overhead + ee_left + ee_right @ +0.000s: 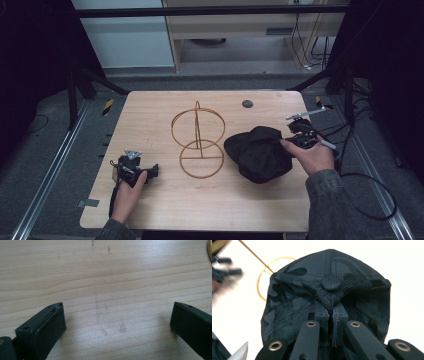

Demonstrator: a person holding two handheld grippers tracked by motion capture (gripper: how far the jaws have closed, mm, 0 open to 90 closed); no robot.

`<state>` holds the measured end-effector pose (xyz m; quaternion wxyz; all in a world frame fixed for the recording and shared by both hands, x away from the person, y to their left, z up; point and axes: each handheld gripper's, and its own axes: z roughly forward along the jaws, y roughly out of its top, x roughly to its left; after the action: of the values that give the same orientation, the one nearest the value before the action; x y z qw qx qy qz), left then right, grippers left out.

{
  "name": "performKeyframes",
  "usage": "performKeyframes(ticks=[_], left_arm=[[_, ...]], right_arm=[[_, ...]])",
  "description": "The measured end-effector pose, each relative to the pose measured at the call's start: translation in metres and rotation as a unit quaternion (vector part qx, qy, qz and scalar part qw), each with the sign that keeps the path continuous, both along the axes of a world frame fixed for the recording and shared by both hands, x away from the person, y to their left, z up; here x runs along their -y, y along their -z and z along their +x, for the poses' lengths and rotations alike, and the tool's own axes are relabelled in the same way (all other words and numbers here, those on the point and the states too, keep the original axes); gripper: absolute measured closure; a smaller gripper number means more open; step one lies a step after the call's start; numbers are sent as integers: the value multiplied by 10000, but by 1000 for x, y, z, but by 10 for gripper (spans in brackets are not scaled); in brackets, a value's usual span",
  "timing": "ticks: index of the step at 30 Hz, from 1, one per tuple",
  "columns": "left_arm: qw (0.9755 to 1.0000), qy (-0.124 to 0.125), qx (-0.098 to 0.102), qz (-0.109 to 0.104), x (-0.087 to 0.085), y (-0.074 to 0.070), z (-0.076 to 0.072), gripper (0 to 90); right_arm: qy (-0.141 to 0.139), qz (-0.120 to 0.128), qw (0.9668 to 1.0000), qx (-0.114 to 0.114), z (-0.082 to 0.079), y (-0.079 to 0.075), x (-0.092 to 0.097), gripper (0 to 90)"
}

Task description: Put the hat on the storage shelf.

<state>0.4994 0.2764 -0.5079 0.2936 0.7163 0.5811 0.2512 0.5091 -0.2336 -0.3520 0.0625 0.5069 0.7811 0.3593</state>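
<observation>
Nearest the high camera, my left gripper (145, 172) rests by the near-left corner of the table (165, 210), jaws spread wide over bare wood with nothing between them, as the left gripper view confirms; I judge it parked there to stay clear of the work. Toward the right edge, my right gripper (295, 140) has its jaws pressed together on a fold of cloth near the crown button of the black cap (260, 152). In the right gripper view the pinched fabric (331, 305) puckers up between the closed pads, and the cap (327, 290) hangs forward from that fold. Gripping at the crown should, I judge, keep the opening facing down, ready to be set over something. The cap sits right of centre, its left side near but apart from the wire stand (199, 145), which stands upright mid-table: a flat ring base, a central post and an upright ring above. I take the stand as the likely destination. Beyond it, near the far edge, lies a small dark round inset (247, 104)
</observation>
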Motion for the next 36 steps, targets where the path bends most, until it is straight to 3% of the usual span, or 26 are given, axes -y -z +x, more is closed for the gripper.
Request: performKeyframes(ticks=[2, 10, 15, 28, 36], left_arm=[[10000, -1, 0, -1, 0, 0, 0, 0], [10000, 3, 0, 0, 0, 0, 0, 0], [10000, 14, -1, 2, 0, 0, 0, 0], [10000, 4, 9, -3, 0, 0, 0, 0], [10000, 2, 8, -10, 0, 0, 0, 0]], right_arm=[[125, 265, 9995, 87, -1, -8, 8, 856], [263, 607, 9968, 445, -6, -33, 14, 857], [429, 863, 9918, 834, -11, -58, 17, 859], [551, 1209, 9841, 1182, -11, -90, 11, 863], [401, 1282, 9815, 1361, -11, -109, -4, 863]])
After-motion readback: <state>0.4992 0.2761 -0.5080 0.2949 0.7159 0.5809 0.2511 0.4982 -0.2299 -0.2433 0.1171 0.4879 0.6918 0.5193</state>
